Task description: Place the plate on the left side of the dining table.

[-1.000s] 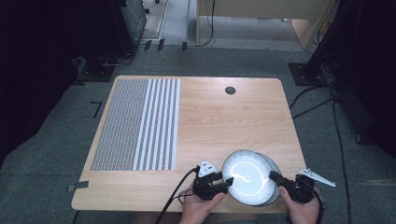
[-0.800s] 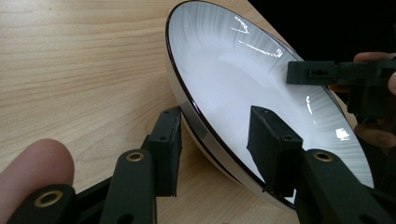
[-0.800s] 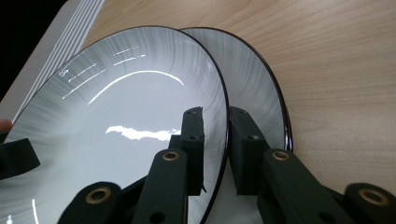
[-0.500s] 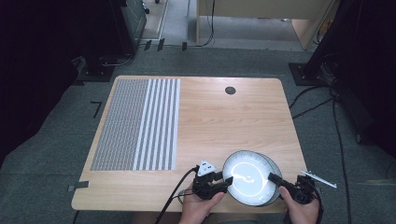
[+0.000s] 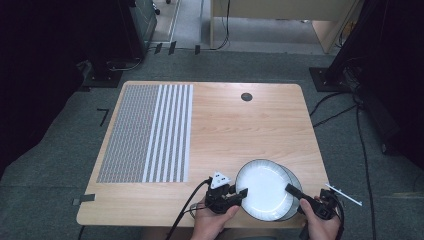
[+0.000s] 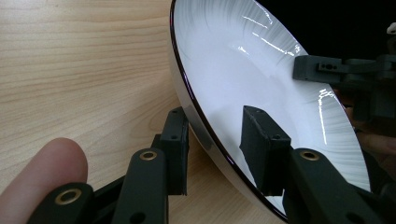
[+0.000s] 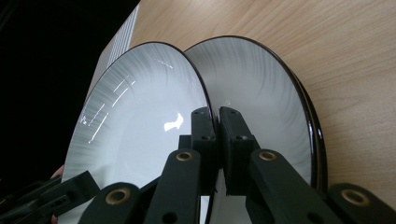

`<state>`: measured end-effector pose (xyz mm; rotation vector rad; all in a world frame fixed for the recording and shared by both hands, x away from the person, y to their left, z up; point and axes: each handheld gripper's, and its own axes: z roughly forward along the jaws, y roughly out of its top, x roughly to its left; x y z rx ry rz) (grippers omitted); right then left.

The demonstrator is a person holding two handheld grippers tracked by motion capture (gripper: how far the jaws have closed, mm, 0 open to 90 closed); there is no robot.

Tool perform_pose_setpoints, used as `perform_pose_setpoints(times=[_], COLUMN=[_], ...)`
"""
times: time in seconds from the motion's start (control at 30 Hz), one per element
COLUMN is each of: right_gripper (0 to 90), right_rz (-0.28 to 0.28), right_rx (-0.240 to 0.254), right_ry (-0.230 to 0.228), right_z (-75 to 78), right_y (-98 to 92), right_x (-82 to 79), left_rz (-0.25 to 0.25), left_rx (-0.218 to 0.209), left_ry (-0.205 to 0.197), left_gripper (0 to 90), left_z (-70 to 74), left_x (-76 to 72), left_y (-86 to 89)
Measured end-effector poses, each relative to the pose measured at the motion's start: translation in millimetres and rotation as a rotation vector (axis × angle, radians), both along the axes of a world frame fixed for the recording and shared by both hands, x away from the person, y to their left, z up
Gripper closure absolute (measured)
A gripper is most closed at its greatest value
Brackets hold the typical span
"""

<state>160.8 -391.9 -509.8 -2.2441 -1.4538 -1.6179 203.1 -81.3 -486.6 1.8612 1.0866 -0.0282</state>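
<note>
the top plate (image 5: pixel 264 189) is tipped up off the stack (image 5: pixel 294 180), at the near right edge of the table (image 5: pixel 240 130), well apart from the striped mat (image 5: pixel 150 132). the right gripper (image 5: pixel 290 189) pinches the plate's right rim, its jaws nearly together on it. the left gripper (image 5: pixel 242 194) straddles the left rim, one jaw under and one over; its jaws have just been closing, but a gap remains at the rim. a lower plate (image 7: pixel 261 93) lies flat on the table behind it.
</note>
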Motion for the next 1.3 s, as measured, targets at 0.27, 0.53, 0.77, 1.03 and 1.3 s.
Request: perform_pose_setpoints(times=[0.27, 0.53, 0.77, 1.03, 1.3], right_gripper=[85.3, 85.2, 85.2, 85.3, 85.3], right_rz=[-0.001, 0.01, 0.027, 0.05, 0.074], right_rx=[0.009, 0.016, 0.016, 0.013, 0.006], right_ry=[-0.014, -0.024, -0.035, -0.053, -0.064], right_z=[6.9, 13.5, 20.8, 30.2, 35.6], right_y=[6.2, 13.6, 23.5, 40.5, 61.1], right_x=[-0.5, 2.9, 9.1, 17.2, 29.5], left_rz=[0.014, 0.024, 0.04, 0.058, 0.101], left_rx=[0.003, -0.01, -0.02, -0.036, -0.03], left_ry=[-0.002, -0.006, -0.01, -0.021, -0.032], left_gripper=[66.0, 66.4, 66.7, 67.0, 67.9], left_z=[3.3, 9.4, 17.4, 25.8, 31.2], left_x=[1.3, 2.6, 5.0, 6.6, 8.9], left_y=[7.2, 16.0, 28.1, 44.9, 64.4])
